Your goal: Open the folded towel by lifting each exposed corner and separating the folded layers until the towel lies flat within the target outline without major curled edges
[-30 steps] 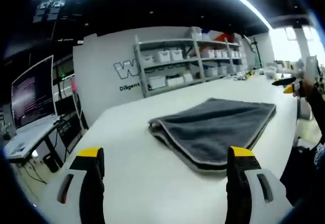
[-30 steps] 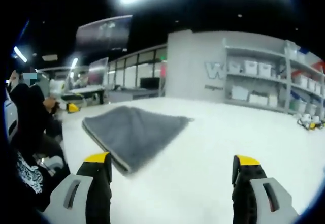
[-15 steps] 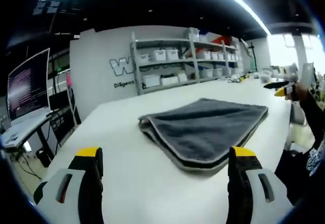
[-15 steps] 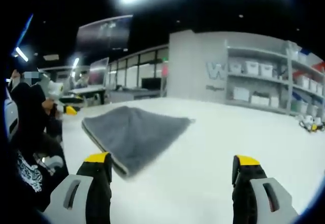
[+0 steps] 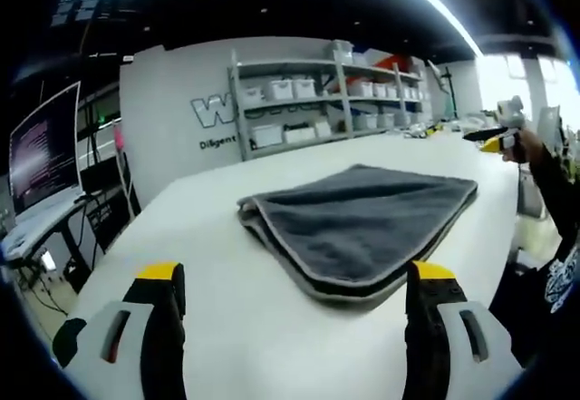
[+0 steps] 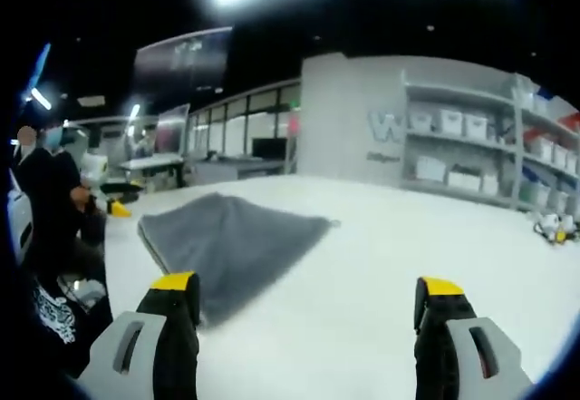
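At six o'clock in the left gripper view, the left gripper [image 5: 292, 282] stands wide and holds nothing; the right gripper [image 6: 308, 296] in its own view is likewise wide and empty. Just beyond the left gripper, at twelve o'clock, one grey towel [image 5: 358, 223] lies folded on the white tabletop [image 5: 208, 237], its layered edges toward the camera. From the right gripper it sits at ten o'clock [image 6: 231, 241]. No outline can be made out on the tabletop. My reading: the approach step, nothing lifted yet (both grippers are off the cloth). Next calls for closing on a near corner of the top layer alone. Farther off stand one shelf rack [image 5: 340, 101] and a monitor [image 5: 41, 160] at nine o'clock.
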`<state>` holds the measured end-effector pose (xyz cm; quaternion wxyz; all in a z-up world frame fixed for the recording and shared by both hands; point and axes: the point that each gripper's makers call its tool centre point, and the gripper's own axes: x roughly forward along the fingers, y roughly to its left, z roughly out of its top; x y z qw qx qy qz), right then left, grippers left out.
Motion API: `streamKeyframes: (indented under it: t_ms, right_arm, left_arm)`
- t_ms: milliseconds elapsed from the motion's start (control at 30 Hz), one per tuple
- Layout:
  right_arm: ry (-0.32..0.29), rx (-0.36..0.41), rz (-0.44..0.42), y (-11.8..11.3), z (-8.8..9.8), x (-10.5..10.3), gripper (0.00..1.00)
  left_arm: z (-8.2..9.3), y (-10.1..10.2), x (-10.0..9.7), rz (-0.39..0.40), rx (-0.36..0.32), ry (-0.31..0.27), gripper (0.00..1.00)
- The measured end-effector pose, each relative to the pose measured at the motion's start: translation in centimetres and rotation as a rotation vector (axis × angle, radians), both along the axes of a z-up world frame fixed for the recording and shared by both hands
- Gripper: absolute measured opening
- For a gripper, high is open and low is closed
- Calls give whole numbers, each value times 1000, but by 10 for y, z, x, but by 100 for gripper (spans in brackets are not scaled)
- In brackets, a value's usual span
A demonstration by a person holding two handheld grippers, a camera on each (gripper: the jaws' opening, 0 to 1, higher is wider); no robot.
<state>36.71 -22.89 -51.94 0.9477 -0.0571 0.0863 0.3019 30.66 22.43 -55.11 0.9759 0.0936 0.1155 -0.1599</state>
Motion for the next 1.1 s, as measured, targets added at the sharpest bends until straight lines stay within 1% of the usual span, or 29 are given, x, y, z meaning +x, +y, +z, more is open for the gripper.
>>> streamKeyframes:
  t_ms: [67, 167, 233, 367, 433, 500, 533, 733, 833, 933, 1000, 1100]
  right_arm:
    - [1, -18, 22, 6, 1, 4, 100]
    - [5, -55, 68, 17, 1, 9, 100]
    - [-4, -76, 89, 23, 5, 13, 100]
    - [-34, -106, 127, 33, 22, 21, 100]
    - [-52, -137, 158, 40, 33, 26, 100]
    - [-66, -165, 185, 49, 43, 30, 100]
    - [-76, -194, 209, 54, 46, 32, 100]
    - [-97, -282, 267, 76, 66, 45, 100]
    - [-113, -332, 302, 89, 77, 53, 100]
    - [-119, -353, 319, 97, 87, 60, 100]
    - [-126, -376, 333, 104, 93, 64, 100]
    - [-125, -395, 347, 112, 95, 70, 100]
  left_arm:
    - [-1, 2, -1, 14, 1, 4, 98]
    - [4, 6, -5, 41, -5, -3, 97]
    - [5, 7, -8, 47, -9, -3, 97]
    - [8, 8, -12, 71, -13, -1, 99]
    - [10, 9, -13, 87, -14, -2, 100]
    - [12, 15, -14, 136, -21, 8, 100]
    - [14, 15, -15, 140, -15, 6, 100]
    - [29, 3, -24, 112, -38, 3, 99]
    - [35, -1, -24, 110, -31, -6, 99]
    - [40, -3, -24, 113, -35, -17, 99]
    - [41, -5, -24, 109, -33, -21, 98]
    - [39, -5, -24, 106, -38, -11, 96]
